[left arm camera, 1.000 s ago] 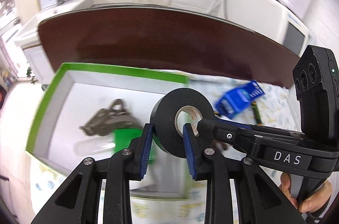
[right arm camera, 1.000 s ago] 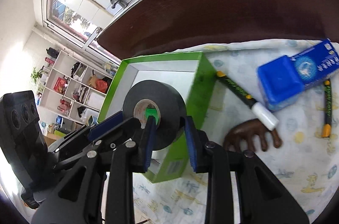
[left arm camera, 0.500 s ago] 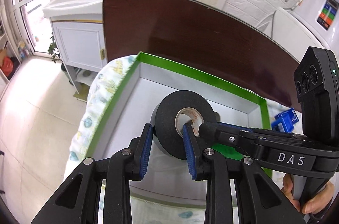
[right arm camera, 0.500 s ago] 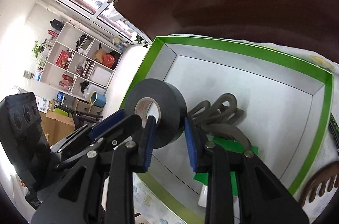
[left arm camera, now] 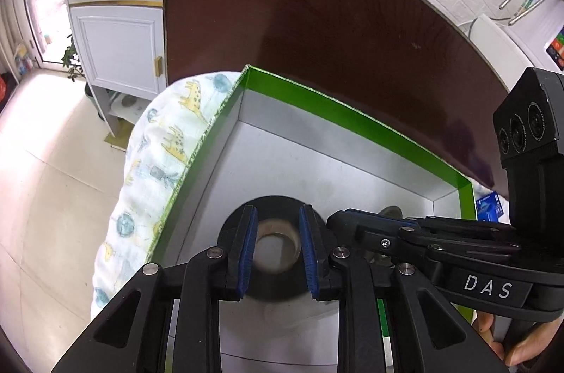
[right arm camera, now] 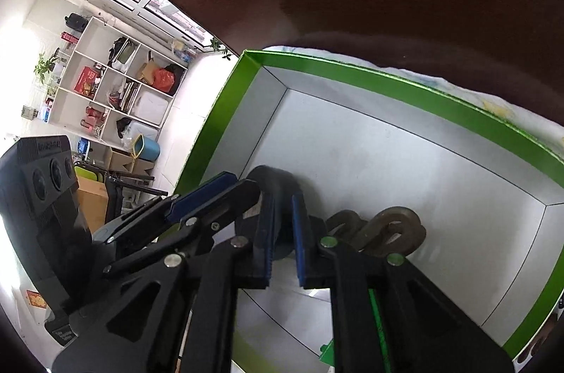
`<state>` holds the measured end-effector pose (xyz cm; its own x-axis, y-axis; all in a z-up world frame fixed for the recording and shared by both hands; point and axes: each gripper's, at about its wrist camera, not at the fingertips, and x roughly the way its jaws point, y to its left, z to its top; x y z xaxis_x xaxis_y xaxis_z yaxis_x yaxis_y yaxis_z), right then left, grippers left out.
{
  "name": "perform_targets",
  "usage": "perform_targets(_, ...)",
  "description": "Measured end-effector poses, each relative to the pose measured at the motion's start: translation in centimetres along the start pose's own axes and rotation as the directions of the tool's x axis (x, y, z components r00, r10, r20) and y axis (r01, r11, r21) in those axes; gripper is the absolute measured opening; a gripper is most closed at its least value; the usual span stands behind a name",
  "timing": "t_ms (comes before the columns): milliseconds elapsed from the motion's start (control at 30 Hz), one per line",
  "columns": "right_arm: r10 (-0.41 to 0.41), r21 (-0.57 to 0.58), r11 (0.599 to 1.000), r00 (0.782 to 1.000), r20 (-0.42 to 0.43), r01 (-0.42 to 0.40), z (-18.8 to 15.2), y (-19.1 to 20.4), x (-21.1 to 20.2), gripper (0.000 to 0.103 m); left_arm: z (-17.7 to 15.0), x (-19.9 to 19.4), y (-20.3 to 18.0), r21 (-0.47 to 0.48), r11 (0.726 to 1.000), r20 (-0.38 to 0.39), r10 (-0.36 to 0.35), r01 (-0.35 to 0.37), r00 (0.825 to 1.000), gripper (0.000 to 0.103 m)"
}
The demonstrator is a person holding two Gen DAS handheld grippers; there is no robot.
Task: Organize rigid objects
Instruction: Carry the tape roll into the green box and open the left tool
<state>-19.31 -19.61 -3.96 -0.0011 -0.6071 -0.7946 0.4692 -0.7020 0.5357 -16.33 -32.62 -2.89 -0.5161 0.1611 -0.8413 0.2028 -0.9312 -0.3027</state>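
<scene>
The green-rimmed box (left arm camera: 352, 119) with its pale grey inside lies open under both tongs, sitting on a giraffe-print cloth (left arm camera: 169, 140) that shows to the left of the left tongs (left arm camera: 276, 242). The black tape roll (left arm camera: 275, 207) is inside the box, right below the left tongs. Their blue pads stand narrow, one on each side of the roll's cardboard core, and have just been closing; they do not seem to press on the roll. The right tongs (right arm camera: 282, 232) come in from the right and meet the same roll. Their jaws have just been closing and are drawn almost together, with a dark strip of the roll in the slit, though I cannot tell whether it is pinched. Also in the box, just right of the right tongs, lie grey-brown looped metal pieces (right arm camera: 384, 228), and a green item (right arm camera: 328, 352) peeks out beneath those tongs. A blue packet (left arm camera: 488, 207) lies outside the box, beyond its far right corner
</scene>
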Motion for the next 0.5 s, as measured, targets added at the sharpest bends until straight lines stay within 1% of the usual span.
perform_targets(100, -0.01, -0.007, 1.0, 1.0, 0.008, 0.01, -0.4, -0.2, -0.5, 0.012, 0.0, 0.1, -0.5, 0.006, 1.0, -0.004, 0.015, -0.015, 1.0, 0.023)
perform_targets(200, -0.001, -0.007, 1.0, 1.0, 0.019, 0.001, -0.7, -0.5, -1.6, 0.012, -0.1, -0.4, -1.4, 0.019, 1.0, 0.004, 0.02, -0.02, 1.0, 0.023)
perform_targets(433, -0.011, -0.011, 1.0, 0.996, 0.09, 0.012, -1.9, -1.2, -5.5, 0.012, -0.1, -2.3, -5.5, 0.076, 0.997, 0.033, 0.015, -0.017, 0.999, 0.023)
perform_targets(500, -0.018, -0.013, 1.0, 0.993, 0.114, 0.02, -2.5, -1.6, -6.8, 0.012, -0.2, -2.7, -6.8, 0.092, 0.996, 0.036, 0.016, -0.019, 0.999, 0.025)
